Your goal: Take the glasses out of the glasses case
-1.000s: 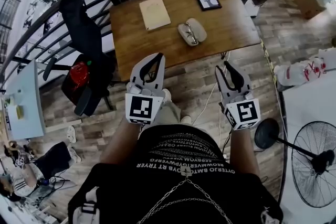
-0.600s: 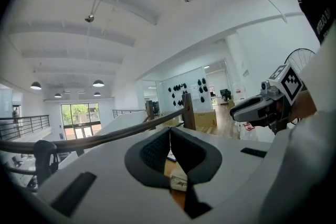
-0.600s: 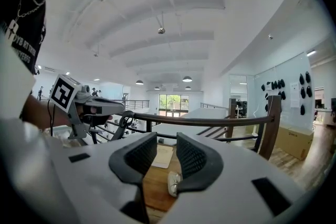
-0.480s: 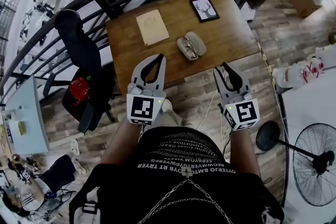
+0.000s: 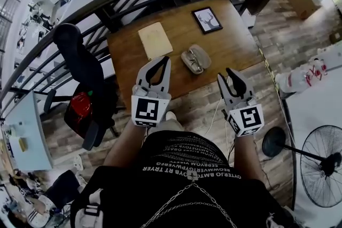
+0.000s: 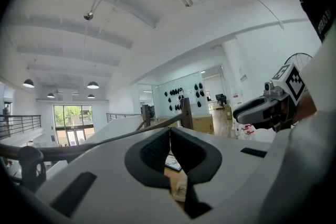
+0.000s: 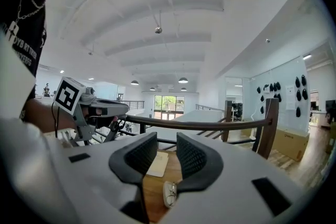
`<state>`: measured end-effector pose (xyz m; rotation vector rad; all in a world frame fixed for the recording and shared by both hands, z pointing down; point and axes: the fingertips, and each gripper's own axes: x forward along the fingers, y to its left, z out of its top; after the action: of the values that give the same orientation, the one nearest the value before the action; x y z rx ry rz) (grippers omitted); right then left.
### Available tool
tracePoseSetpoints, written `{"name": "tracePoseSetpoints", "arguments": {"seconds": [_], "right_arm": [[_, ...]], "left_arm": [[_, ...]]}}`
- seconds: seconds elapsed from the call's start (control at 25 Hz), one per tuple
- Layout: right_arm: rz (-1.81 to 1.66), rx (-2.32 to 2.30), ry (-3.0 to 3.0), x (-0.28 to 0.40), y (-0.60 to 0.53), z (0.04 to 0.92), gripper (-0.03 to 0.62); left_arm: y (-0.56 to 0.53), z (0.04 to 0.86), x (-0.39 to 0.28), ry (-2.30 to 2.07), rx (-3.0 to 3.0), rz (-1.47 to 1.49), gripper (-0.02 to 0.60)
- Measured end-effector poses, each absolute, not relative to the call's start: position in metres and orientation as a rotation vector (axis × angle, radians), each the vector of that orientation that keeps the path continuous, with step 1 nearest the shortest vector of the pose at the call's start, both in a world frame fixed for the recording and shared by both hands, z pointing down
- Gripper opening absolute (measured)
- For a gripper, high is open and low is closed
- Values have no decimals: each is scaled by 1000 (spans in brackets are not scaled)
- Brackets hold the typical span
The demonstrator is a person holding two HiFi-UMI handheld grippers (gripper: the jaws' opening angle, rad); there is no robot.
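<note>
Head view: I am holding the left gripper [image 5: 164, 60] and right gripper [image 5: 227, 73] short of the brown wooden table [image 5: 235, 42], where the thin-framed glasses [image 5: 192, 61] are lying in the open pale oval glasses case [image 5: 202, 53]. I am judging it best to steady the case and pinch the frame gently. Left gripper view: my fingers are touching, empty. Right gripper view: my fingers are standing narrowly apart, empty. I am finding no readable label on the case.

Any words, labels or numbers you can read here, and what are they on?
"DYB RT TRYER": shirt, at the end of its largest line; the other print is too small to read.
Marker cubes: square patterns only, no words.
Framed picture: a deer, no words.
Pad: nothing legible.
</note>
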<state>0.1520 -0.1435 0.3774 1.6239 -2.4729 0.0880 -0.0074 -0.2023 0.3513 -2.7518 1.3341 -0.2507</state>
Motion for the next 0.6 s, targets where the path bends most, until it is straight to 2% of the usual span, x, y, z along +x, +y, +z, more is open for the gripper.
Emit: {"name": "tracePoseSetpoints", "arguments": {"seconds": [0.32,0.6], "right_arm": [[73,1668,-2457,143,-166,369,120],[60,1627,-2468,113,-198,365,120]], "left_arm": [[-229,335,-1,1232,-2774,-214,29],[-254,339,-40,1302,-2768,-214,29]]}}
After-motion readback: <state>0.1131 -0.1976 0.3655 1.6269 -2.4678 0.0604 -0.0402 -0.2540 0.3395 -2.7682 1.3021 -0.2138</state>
